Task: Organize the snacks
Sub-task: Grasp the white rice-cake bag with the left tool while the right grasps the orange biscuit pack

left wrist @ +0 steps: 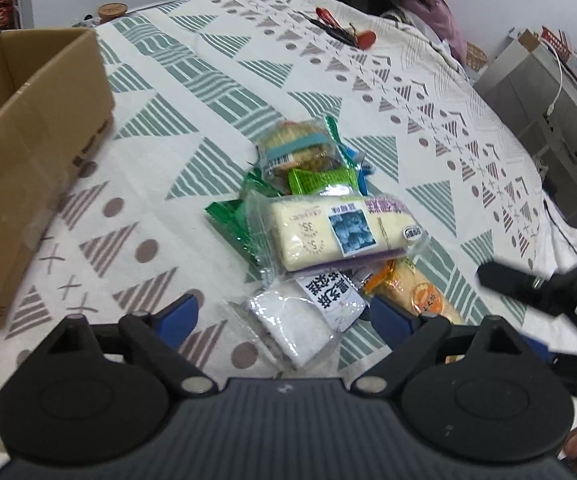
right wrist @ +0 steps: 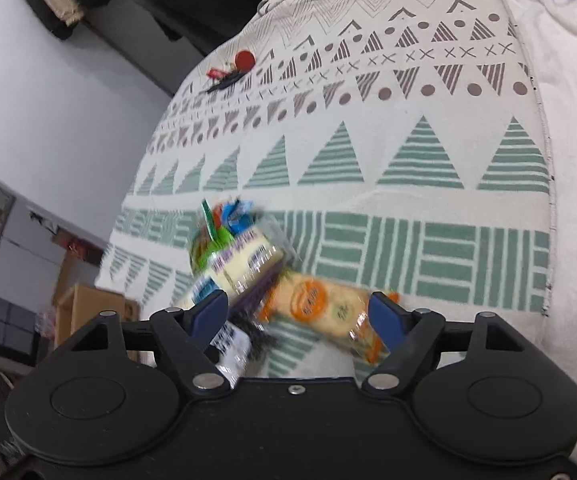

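Observation:
A pile of snack packets lies on the patterned cloth. In the left wrist view a clear-wrapped cream cake (left wrist: 336,232) lies on top, with a white packet (left wrist: 304,320) in front, an orange packet (left wrist: 420,296) to the right and green packets (left wrist: 316,176) behind. My left gripper (left wrist: 284,320) is open, its fingers either side of the white packet, just above it. My right gripper (right wrist: 300,316) is open over the orange packet (right wrist: 320,312), its view blurred. An open cardboard box (left wrist: 28,128) stands at the left and holds some snacks.
Red and black small items (left wrist: 344,28) lie at the far side of the cloth. A grey cabinet (left wrist: 548,96) with cables stands at the right. The right gripper's black body (left wrist: 548,292) shows at the right edge of the left wrist view.

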Tool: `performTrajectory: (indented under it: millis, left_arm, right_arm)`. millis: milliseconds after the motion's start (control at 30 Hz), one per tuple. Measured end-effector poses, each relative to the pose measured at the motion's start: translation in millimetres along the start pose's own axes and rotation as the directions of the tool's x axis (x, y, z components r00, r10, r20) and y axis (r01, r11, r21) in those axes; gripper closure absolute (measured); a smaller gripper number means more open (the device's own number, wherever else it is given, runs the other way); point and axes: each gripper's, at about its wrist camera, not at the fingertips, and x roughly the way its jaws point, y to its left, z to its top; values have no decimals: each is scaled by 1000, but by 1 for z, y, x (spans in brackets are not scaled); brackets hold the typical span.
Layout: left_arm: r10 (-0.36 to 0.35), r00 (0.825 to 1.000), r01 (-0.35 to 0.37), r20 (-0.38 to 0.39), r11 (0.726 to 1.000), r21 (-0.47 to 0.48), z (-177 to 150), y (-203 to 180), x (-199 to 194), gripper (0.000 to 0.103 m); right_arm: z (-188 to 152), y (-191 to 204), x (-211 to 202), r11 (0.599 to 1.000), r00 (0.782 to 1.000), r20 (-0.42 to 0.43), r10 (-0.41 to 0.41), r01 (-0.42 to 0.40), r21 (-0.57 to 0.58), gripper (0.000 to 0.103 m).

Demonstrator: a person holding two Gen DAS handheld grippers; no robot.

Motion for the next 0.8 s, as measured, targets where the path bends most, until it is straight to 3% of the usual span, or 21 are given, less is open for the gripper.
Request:
performTrajectory:
  millis: [267, 367, 567, 633, 700, 800]
  left_arm:
    - [56, 996, -48, -63, 991, 121, -4, -16, 31, 8]
    - [107, 993, -99, -42, 979, 176, -6, -21, 36, 8]
    - [129, 992, -127, 2, 975, 183, -3, -18, 38, 10]
    - [125, 992, -126, 16, 976, 179, -2, -16, 37, 16]
    - [132, 991, -135, 25, 974, 184, -1, -14, 35, 36]
    - [146, 989, -149, 30, 975, 165, 2, -9, 33, 54]
  right_arm:
    - [5, -2, 15, 1000, 1000, -27, -2, 2, 12, 26]
    - [4, -1, 20, 1000, 999, -40, -13, 13, -7, 26]
    - [2, 0, 33, 997, 997, -56, -61, 59, -45, 26]
    - [3, 0, 35, 997, 997, -46, -64, 62, -46, 26]
    - [5, 1, 40, 997, 998, -30, -60, 59, -45, 26]
    - [6, 4, 51, 997, 998, -36, -55, 53, -53, 26]
